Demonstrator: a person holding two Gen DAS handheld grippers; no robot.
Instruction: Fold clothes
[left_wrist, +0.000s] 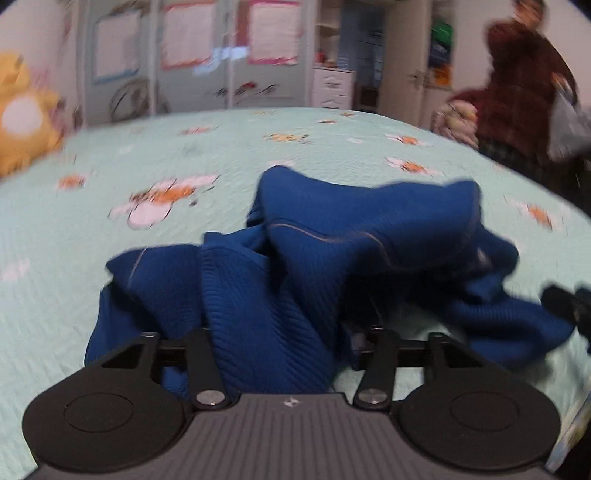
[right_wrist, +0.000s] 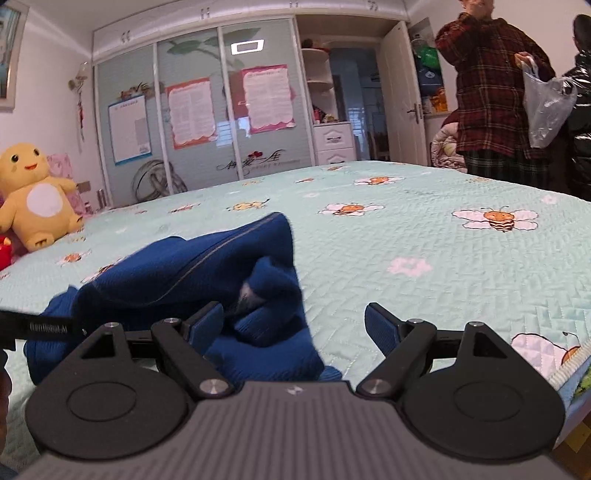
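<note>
- Here, a crumpled blue sweater (left_wrist: 314, 251) is seen on the bed (left_wrist: 147, 155).
- Left gripper (left_wrist: 291, 332): fingertips buried in fabric; grip cannot be told.
- Right gripper (right_wrist: 295, 325) is spread wide, sweater at ten o'clock.

A yellow plush toy (right_wrist: 35, 195) sits beside the wardrobe (right_wrist: 199, 110); a person in plaid (right_wrist: 491, 92) stands behind.

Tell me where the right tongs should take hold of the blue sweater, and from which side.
Probably the raised fold of the blue sweater, on its right edge, coming in from the bare bedspread: that edge stands up off the bed, free of the crumpled bulk to the left.
</note>
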